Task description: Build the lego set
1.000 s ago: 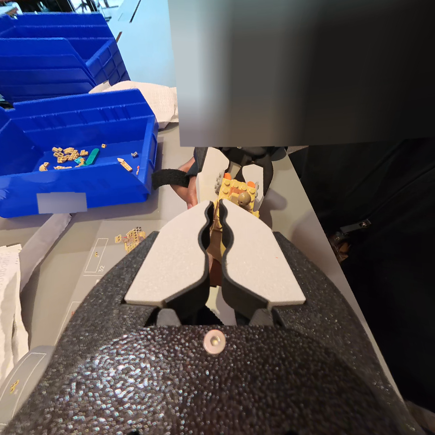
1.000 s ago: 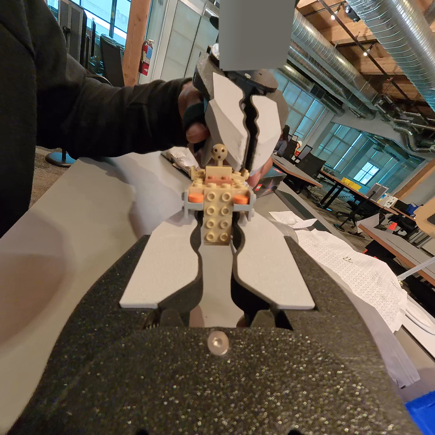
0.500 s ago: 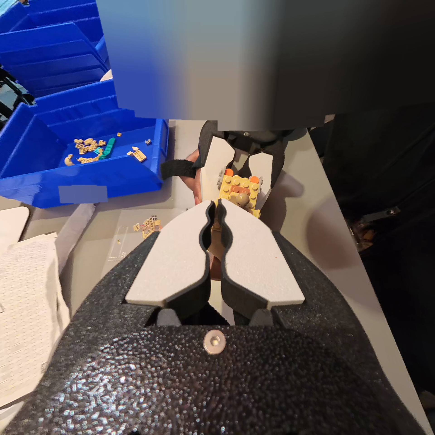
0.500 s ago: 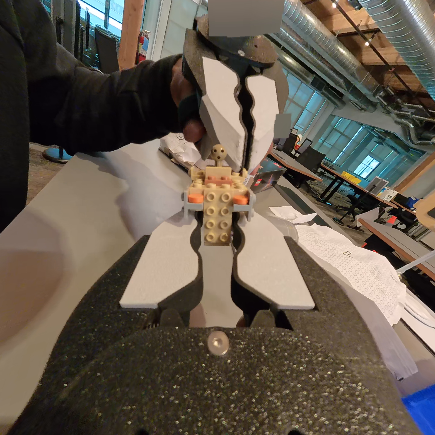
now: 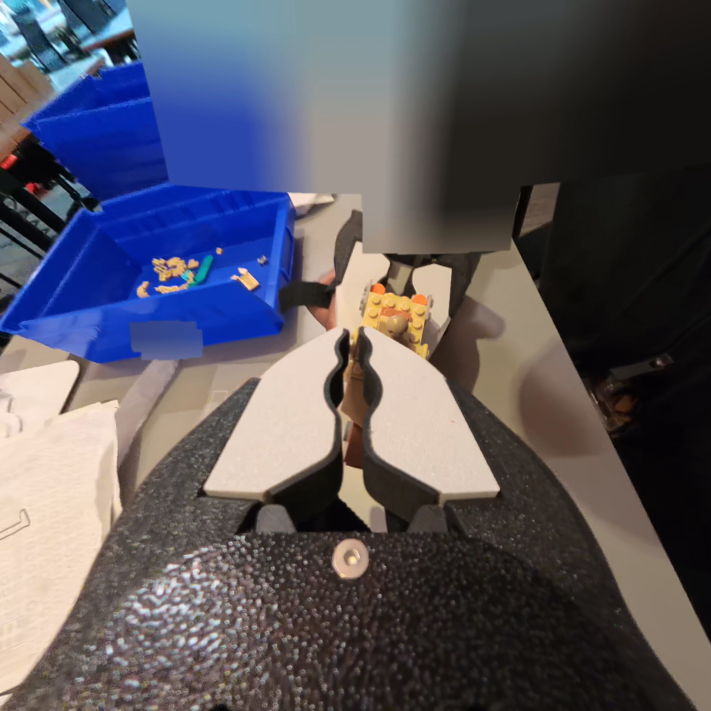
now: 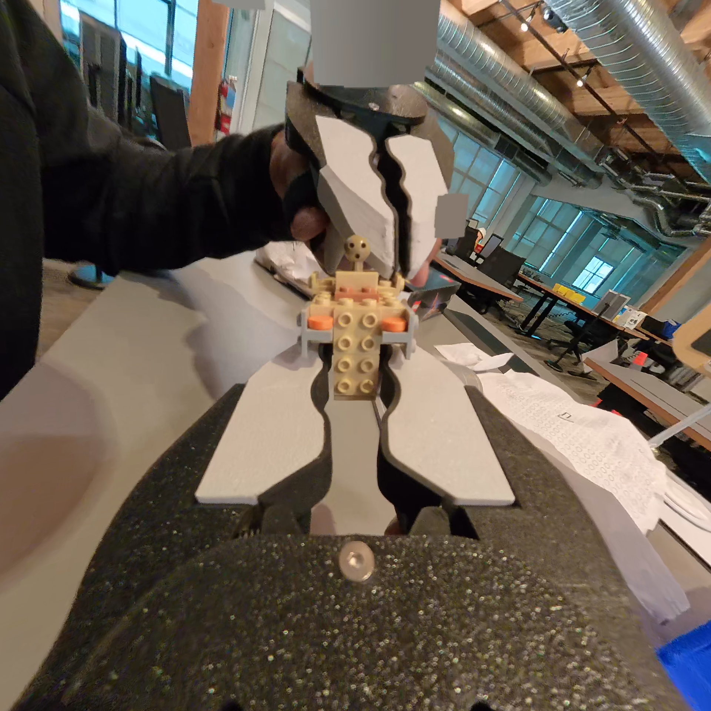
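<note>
Jaws of both grippers clamp the tan lego model.

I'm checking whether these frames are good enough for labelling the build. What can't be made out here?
- Left wrist view: the piece in the left gripper is mostly hidden between its pads; only tan and brown slivers show.
- Right wrist view: the underside of the lego model, covered by the right gripper.
- Left wrist view: the loose pieces in the blue bin are too small to tell apart.
</note>
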A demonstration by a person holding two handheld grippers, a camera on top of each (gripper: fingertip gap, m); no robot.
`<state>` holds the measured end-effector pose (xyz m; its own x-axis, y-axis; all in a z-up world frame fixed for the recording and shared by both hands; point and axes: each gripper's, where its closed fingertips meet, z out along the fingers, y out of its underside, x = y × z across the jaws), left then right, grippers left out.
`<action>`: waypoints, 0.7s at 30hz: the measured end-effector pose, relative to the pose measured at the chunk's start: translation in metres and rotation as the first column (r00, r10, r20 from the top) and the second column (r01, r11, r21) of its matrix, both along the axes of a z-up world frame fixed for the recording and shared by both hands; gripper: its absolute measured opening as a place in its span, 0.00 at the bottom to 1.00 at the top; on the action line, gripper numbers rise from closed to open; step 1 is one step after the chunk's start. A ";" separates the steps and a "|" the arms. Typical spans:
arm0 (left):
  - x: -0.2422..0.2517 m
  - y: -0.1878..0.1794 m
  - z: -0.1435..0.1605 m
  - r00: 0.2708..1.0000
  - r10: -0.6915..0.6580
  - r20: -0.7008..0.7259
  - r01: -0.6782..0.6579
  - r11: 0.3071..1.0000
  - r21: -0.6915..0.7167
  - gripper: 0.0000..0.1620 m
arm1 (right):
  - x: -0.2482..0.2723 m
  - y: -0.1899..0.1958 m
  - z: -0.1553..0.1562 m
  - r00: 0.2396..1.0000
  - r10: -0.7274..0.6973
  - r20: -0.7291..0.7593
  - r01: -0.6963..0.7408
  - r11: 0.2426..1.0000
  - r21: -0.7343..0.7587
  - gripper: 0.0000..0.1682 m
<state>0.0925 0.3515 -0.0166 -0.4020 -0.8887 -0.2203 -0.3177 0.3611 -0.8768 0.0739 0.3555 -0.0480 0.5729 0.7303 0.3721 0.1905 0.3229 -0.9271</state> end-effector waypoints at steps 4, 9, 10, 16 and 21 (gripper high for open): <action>-0.006 0.006 0.033 0.992 0.019 0.122 -0.001 0.989 -0.148 0.05 | 0.002 -0.001 0.002 1.000 0.010 -0.020 -0.010 1.000 0.004 0.13; -0.008 0.005 0.008 1.000 -0.014 -0.005 0.013 0.985 -0.172 0.06 | 0.001 -0.002 0.002 1.000 0.011 -0.009 -0.011 1.000 0.018 0.13; -0.007 0.004 0.003 0.999 -0.019 -0.028 0.014 0.985 -0.173 0.07 | 0.000 -0.002 0.002 1.000 0.009 -0.003 -0.009 1.000 0.023 0.13; -0.008 0.002 -0.004 0.997 -0.032 -0.077 0.015 0.975 -0.220 0.06 | 0.000 -0.002 0.002 1.000 -0.001 0.014 0.000 0.999 0.043 0.13; -0.009 0.001 -0.006 0.994 -0.035 -0.101 0.012 0.974 -0.228 0.06 | 0.000 -0.002 0.000 0.999 -0.010 0.033 0.008 0.998 0.055 0.13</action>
